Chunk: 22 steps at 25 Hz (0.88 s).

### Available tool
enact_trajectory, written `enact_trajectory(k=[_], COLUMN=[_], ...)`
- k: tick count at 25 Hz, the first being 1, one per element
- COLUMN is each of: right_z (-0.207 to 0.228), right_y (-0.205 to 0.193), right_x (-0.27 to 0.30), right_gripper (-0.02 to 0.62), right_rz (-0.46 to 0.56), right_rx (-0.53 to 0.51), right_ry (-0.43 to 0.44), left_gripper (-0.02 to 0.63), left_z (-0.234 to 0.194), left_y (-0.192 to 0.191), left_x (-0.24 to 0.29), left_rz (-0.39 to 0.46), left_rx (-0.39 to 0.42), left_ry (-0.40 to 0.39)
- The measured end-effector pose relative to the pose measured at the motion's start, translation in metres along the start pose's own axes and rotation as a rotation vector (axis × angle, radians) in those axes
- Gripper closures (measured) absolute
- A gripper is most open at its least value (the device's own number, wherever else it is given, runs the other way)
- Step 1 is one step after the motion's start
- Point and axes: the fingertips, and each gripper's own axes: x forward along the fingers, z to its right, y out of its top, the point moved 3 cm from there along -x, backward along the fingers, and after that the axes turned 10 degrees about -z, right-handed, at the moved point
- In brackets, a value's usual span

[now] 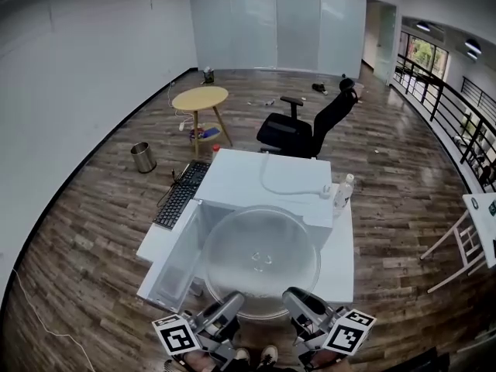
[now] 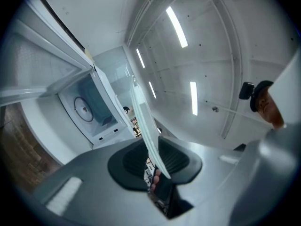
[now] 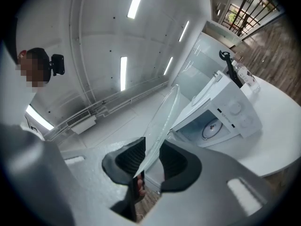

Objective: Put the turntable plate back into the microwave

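A round clear glass turntable plate (image 1: 260, 258) hangs level in front of the white microwave (image 1: 263, 180), whose door (image 1: 177, 258) stands open to the left. My left gripper (image 1: 225, 310) is shut on the plate's near-left rim and my right gripper (image 1: 299, 304) on its near-right rim. In the left gripper view the plate's edge (image 2: 146, 126) runs between the dark pads of the gripper (image 2: 153, 161), and the microwave cavity (image 2: 84, 109) with its roller ring lies ahead. In the right gripper view the plate (image 3: 160, 126) is pinched by the gripper (image 3: 148, 161), with the microwave (image 3: 221, 117) beyond.
The microwave sits on a white table (image 1: 341, 273). A black keyboard (image 1: 180, 194) lies at its left and a plastic bottle (image 1: 343, 191) at its right. A white cable lies on the microwave's top. Beyond are an office chair (image 1: 306, 126), a round wooden table (image 1: 200, 99) and a metal bin (image 1: 142, 157).
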Motion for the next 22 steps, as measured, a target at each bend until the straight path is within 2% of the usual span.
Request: enact_trajectory(k=[8,15,22], right_z=[0.015,0.021,0.026], right_y=[-0.001,-0.012,-0.038], right_x=[0.009,0.027,0.034], right_gripper=[0.495,0.495,0.494], right_rz=[0.015,-0.008,-0.016], right_rx=[0.031,0.070,0.095], right_ry=[-0.022,-0.044,-0.055], left_gripper=[0.532,0.529,0.529], left_z=[-0.012,-0.034,-0.052], left_y=[0.011,0.010,-0.001], left_x=[0.008,-0.003,-0.021], left_rz=[-0.020,-0.028,-0.040], left_rx=[0.010,-0.071,-0.085], left_ry=[-0.008,0.021,0.041])
